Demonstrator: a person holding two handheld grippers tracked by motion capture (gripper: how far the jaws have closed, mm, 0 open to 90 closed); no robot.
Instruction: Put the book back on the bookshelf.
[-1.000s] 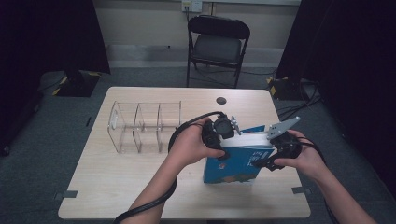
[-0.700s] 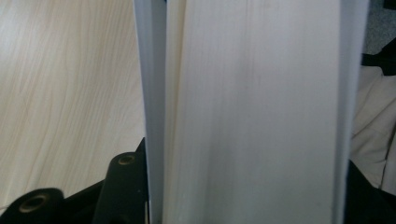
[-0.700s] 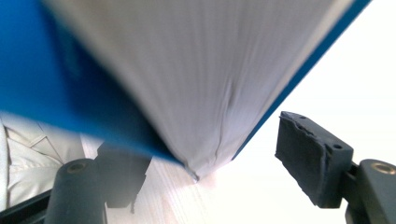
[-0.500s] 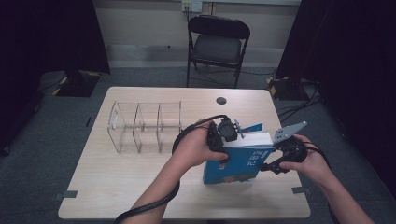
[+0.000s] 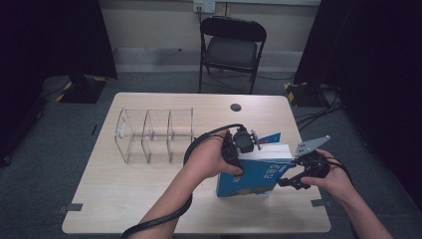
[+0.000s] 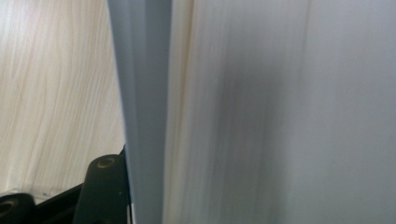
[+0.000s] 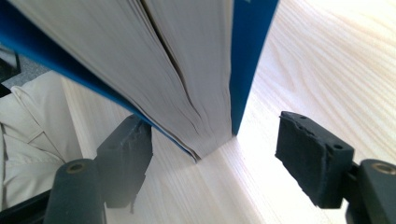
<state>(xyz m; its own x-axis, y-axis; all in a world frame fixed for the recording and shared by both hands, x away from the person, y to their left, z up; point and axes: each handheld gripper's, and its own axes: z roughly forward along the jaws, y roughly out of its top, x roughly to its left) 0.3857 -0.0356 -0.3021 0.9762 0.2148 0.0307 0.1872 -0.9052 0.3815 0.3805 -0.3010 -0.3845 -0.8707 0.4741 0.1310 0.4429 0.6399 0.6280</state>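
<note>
Blue book stands on edge between two grippers

Rack [image 5: 149, 134] sits at nine o'clock. Left gripper [image 5: 238, 149], jaws just opening, straddles the book [image 5: 254, 175] top; contact unclear. At three o'clock, right gripper [image 7: 212, 158] gapes apart beside its page edge on the table [image 5: 124, 194]

- left gripper [image 5: 238, 149] fingertips are hidden behind the blue book [image 5: 254, 174] top
- book pages [image 6: 280, 112] are one blur, cut off at 3 o'clock
- cover lettering is too small to read

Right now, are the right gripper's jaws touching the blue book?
Apart. The right gripper view shows the right gripper with table visible between each pad and the blue book.
</note>
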